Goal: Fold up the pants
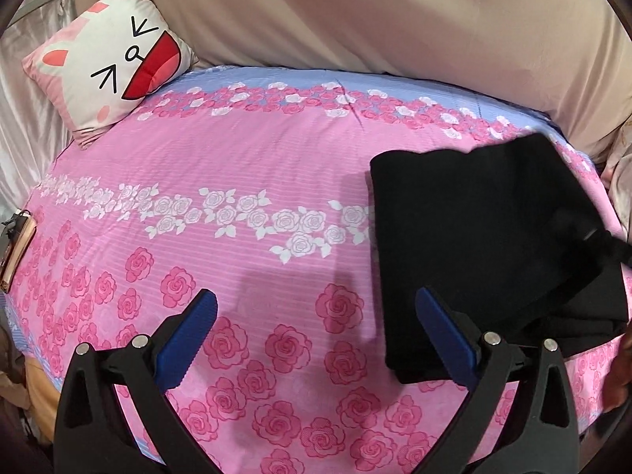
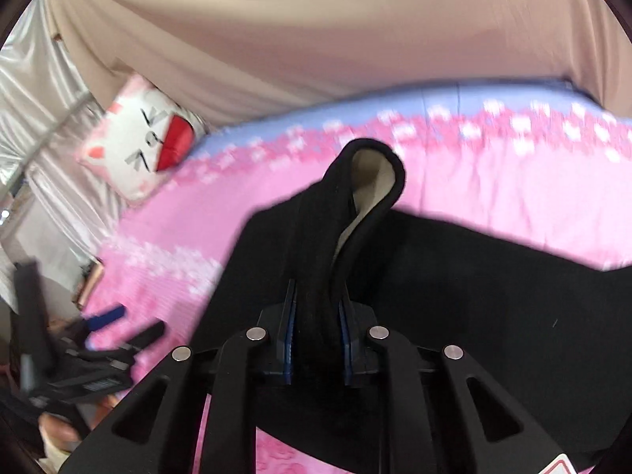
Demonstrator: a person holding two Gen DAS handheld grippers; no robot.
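Observation:
Black pants (image 1: 474, 229) lie folded on the right part of the pink rose bedspread (image 1: 237, 181). My left gripper (image 1: 316, 296) hovers open over the bedspread; its right finger (image 1: 446, 339) is at the pants' near left edge and nothing is between the pads. My right gripper (image 2: 318, 292) is shut on a raised fold of the pants (image 2: 454, 276). That fold stands up ahead of the fingers and shows a cream lining (image 2: 371, 181). In the right wrist view the left gripper (image 2: 118, 324) appears blurred at the far left.
A cat-face pillow (image 1: 114, 67) leans at the bed's far left corner. Beige fabric (image 1: 355, 12) hangs behind the bed and silvery cloth (image 1: 23, 130) is on the left. A small book-like object (image 1: 15, 252) lies at the left edge.

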